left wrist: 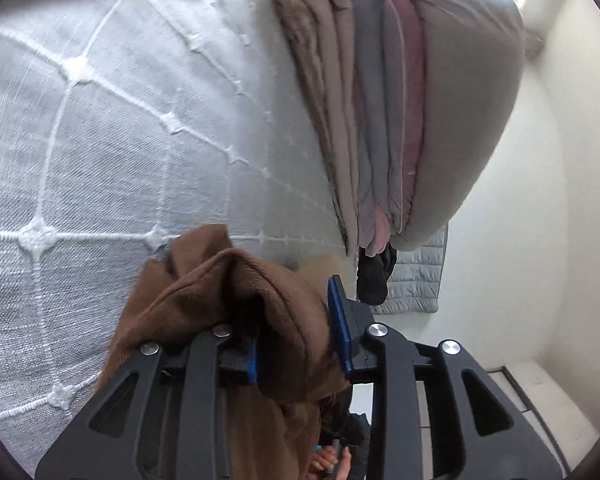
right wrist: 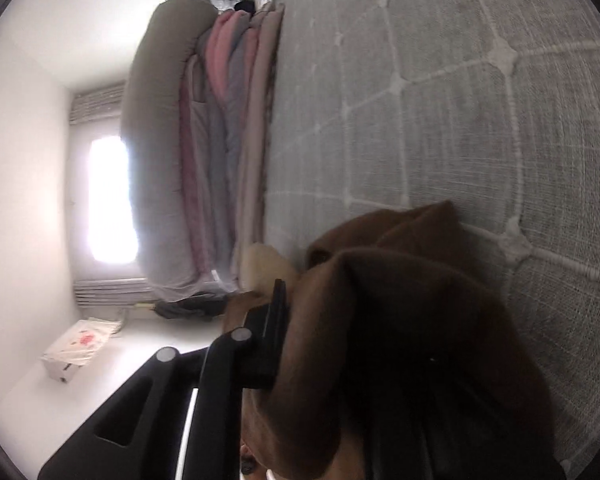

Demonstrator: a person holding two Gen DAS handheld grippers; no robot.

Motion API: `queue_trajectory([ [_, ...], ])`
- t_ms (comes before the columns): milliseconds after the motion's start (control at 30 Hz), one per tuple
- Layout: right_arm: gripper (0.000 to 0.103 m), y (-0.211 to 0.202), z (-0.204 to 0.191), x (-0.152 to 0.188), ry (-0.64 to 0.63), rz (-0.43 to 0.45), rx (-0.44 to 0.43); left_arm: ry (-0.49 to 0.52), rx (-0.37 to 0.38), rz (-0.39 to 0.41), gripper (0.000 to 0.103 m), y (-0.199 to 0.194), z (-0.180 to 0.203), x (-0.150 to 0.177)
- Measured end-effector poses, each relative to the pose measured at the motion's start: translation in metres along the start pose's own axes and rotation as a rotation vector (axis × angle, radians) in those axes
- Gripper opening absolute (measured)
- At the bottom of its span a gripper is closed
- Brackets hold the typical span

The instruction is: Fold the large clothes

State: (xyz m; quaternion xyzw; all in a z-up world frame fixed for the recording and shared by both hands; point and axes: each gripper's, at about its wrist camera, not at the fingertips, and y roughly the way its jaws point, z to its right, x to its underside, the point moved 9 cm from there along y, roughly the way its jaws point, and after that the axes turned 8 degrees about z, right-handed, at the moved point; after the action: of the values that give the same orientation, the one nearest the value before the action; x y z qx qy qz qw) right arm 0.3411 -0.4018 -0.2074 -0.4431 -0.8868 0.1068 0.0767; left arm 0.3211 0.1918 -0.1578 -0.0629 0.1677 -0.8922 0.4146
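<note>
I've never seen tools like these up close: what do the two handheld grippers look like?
The left gripper has a matte black frame of flat linkage bars with triangular cut-outs, joined by round silver pins. Its jaws are lined with bright blue pads. The right gripper has the same black bars and silver pins; its one visible finger looks black, and brown cloth covers the rest. No cables or markings show.

Flooding in as daylight from a blown-out window (right wrist: 112, 200), washing the pale wall (right wrist: 24, 184) beside it into haze. Showing brighter and crisper through the left wrist view, with glare burning the top right corner above the stacked bedding (left wrist: 400, 120). Looking dimmer and softer through the right wrist view, the brown garment (right wrist: 400, 340) nearest the lens sinking into blurred shadow. Bending straight lines hard toward the dark circular rims.
</note>
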Motion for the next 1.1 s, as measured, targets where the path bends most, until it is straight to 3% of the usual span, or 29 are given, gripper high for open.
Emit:
queue_trajectory([
  [33, 0.023, -0.001, -0.008, 0.000, -0.017, -0.003, -0.018, 0.001, 0.005, 0.005, 0.026, 0.001, 0.002, -0.001],
  [100, 0.049, -0.005, -0.023, -0.003, -0.015, -0.005, -0.080, -0.009, 0.011, 0.020, 0.027, 0.003, 0.002, -0.003],
  [167, 0.067, -0.004, -0.035, -0.009, 0.012, 0.017, -0.120, -0.041, 0.022, 0.023, 0.033, 0.003, -0.001, -0.008],
  [300, 0.068, -0.014, -0.035, -0.029, 0.023, 0.087, -0.081, -0.099, 0.058, 0.134, 0.056, -0.019, -0.001, -0.031],
  [400, 0.072, -0.020, -0.038, -0.031, 0.004, 0.103, -0.062, -0.107, 0.111, 0.179, 0.058, -0.041, 0.010, -0.045],
  [467, 0.077, -0.017, -0.050, -0.016, -0.054, 0.065, -0.068, -0.071, 0.122, 0.174, 0.059, -0.051, 0.020, -0.047],
  [533, 0.082, 0.004, -0.064, 0.011, -0.127, -0.042, -0.067, -0.022, 0.104, 0.143, 0.069, -0.049, 0.028, -0.043],
  [633, 0.085, 0.042, -0.087, 0.066, -0.329, -0.208, 0.006, 0.024, 0.063, 0.054, 0.071, -0.040, 0.027, -0.025],
  [733, 0.085, 0.089, -0.108, 0.125, -0.636, -0.356, 0.144, 0.072, 0.013, -0.069, 0.071, -0.017, 0.025, 0.009],
  [767, 0.085, 0.105, -0.120, 0.147, -0.804, -0.378, 0.204, 0.082, 0.003, -0.084, 0.071, -0.011, 0.025, 0.017],
  [900, 0.085, 0.158, -0.160, 0.223, -1.276, -0.494, 0.267, 0.077, 0.018, -0.067, 0.071, -0.009, 0.032, 0.024],
  [1000, 0.085, 0.196, -0.172, 0.267, -1.524, -0.593, 0.290, 0.069, 0.010, -0.030, 0.071, -0.019, 0.030, 0.020],
  [1100, 0.085, 0.231, -0.177, 0.293, -1.690, -0.632, 0.302, 0.058, -0.007, 0.003, 0.072, -0.031, 0.025, 0.009],
])
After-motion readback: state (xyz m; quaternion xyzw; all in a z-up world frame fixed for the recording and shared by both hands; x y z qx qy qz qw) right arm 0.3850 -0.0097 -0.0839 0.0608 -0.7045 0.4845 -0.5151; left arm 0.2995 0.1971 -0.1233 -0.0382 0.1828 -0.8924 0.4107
